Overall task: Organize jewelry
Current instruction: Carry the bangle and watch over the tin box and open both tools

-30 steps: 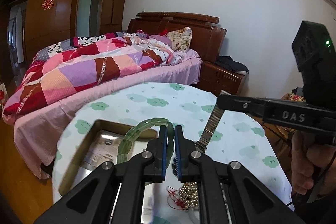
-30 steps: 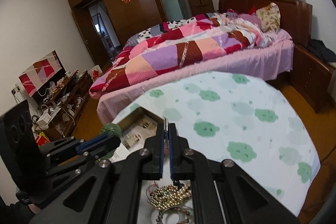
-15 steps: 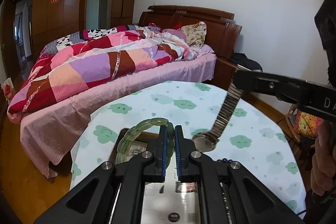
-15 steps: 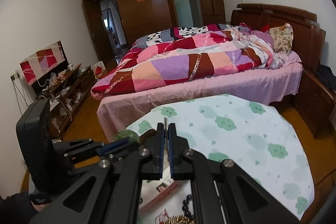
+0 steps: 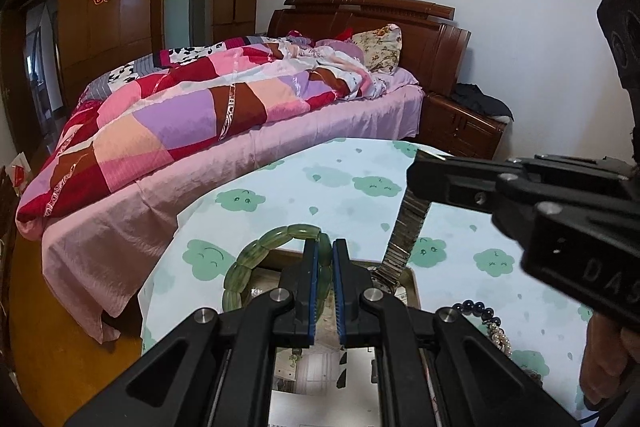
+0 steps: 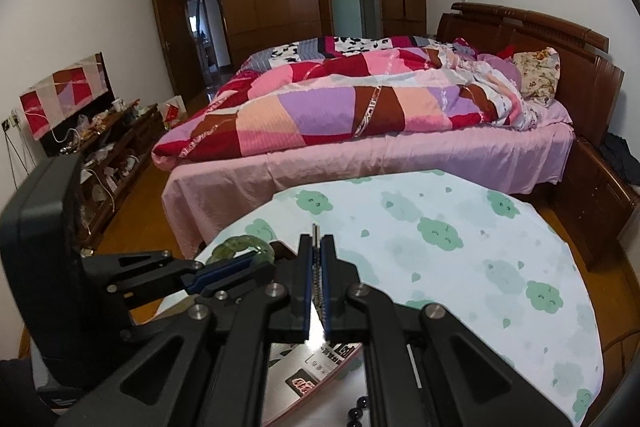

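My left gripper [image 5: 325, 247] is shut on a green jade bead bracelet [image 5: 256, 255], held above an open box [image 5: 412, 281] on the round table. My right gripper [image 6: 316, 241] is shut on a silver metal watch [image 5: 408, 235], pinching its band; the watch hangs down with its case at the box's far right corner. The bracelet [image 6: 240, 247] and the left gripper [image 6: 192, 277] show at the left of the right wrist view. The band's edge [image 6: 315, 267] shows between my right fingers.
A dark bead bracelet [image 5: 476, 309] and a pearl strand [image 5: 500, 339] lie on the cloud-print tablecloth [image 5: 340, 187] right of the box. A bed with a patchwork quilt [image 5: 200, 115] stands beyond the table. A low cabinet [image 6: 112, 147] is far left.
Both grippers have pulled back toward me and tilted up with their items. The box has slid lower in view, and the gold bead pile has left both views.
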Available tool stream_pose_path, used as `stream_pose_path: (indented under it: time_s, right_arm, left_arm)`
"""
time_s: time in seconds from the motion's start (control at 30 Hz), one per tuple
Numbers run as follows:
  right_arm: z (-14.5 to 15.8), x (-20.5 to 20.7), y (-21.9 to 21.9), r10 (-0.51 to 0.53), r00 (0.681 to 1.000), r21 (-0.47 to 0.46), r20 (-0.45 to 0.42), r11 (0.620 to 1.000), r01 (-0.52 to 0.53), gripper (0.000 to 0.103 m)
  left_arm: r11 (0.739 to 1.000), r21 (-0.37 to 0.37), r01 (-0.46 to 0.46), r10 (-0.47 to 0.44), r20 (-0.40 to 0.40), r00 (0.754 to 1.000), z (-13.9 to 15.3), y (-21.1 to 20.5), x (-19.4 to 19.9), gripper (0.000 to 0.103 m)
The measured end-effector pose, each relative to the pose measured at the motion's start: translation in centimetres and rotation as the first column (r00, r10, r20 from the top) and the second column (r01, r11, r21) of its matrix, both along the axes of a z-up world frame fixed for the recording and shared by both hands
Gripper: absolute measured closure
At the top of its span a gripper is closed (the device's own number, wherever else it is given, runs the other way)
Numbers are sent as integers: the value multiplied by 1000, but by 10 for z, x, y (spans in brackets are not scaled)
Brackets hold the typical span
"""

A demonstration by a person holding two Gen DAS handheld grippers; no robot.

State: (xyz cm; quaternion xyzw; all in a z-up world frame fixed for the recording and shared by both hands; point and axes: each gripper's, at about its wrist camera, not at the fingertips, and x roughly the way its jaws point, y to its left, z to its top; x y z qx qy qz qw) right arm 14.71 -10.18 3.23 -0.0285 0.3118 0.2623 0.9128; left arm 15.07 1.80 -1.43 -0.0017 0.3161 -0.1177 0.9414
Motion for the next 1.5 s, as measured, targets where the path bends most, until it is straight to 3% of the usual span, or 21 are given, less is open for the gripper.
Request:
stream_pose_path:
  time_s: [1.13, 1.2, 1.23, 1.3, 1.37, 1.5]
  right_arm:
    - [-65, 20, 0, -55, 989, -66, -141, 997, 46, 97]
    - [-69, 23, -1, -63, 986, -73, -156, 996, 52, 96]
    - [-70, 24, -1, -65, 985, -75, -163, 996, 53, 94]
    - [-73, 27, -6, -81, 981, -65, -174, 995, 70, 91]
    - [-74, 28, -9, -85, 979, -57, -186, 995, 76, 84]
    - [-72, 25, -15, -98, 979, -34, -181, 995, 94, 60]
  left_arm:
    - [999, 35, -25, 28, -93, 995, -32, 5, 13, 96]
    - [999, 37, -32, 35, -99, 994, -34, 5, 13, 92]
    - [999, 40, -33, 37, -102, 994, -34, 4, 13, 86]
    - [998, 48, -43, 48, -93, 995, -33, 4, 11, 67]
    - [997, 54, -57, 60, -58, 996, -28, 4, 6, 36]
    - [997, 42, -70, 71, -34, 997, -22, 7, 1, 35]
